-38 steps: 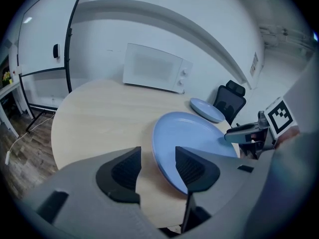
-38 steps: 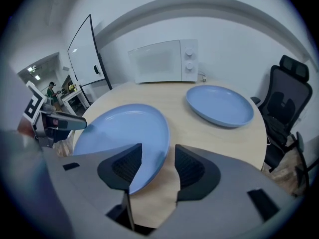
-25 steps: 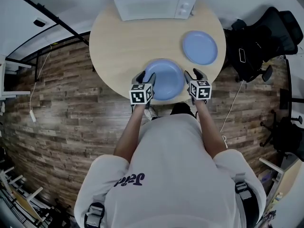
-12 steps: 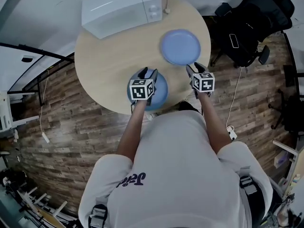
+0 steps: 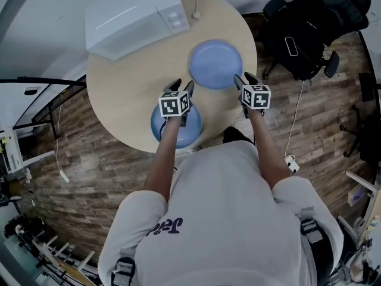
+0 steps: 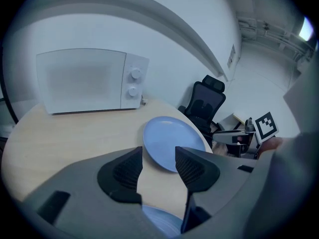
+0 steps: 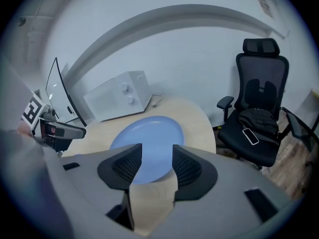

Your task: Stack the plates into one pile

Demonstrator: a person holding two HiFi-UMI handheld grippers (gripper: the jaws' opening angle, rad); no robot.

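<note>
1. The left gripper (image 6: 157,151) is held over the round table (image 5: 122,94), its jaws spread wide and the gap between them holding nothing.
2. Right beneath it, at the table edge nearest the person, lies the near plate (image 5: 176,130). It is blue, and its rim peeks out under the jaws in the left gripper view. Whether the gripper touches it cannot be told.
3. Ahead of the left gripper and to its right lies the far plate (image 5: 215,63), also blue and flat on the table. It sits apart from the near plate, so the two are not stacked.
4. The right gripper (image 7: 156,146) is likewise released, its jaws parted and empty. It is poised just short of the far plate, which lies ahead and slightly to its left, rim close to the fingertips.
5. The two grippers are side by side and well apart. The left one shows at the far left edge of the right gripper view.
6. Beyond both grippers, at the far side of the table, stands a white microwave (image 5: 134,16) with its door shut, ahead and to the left of the left gripper.
7. To the right of the right gripper, off the table, a black office chair (image 7: 259,108) stands on the wood floor (image 5: 89,159) with a phone (image 7: 249,136) lying on it.
</note>
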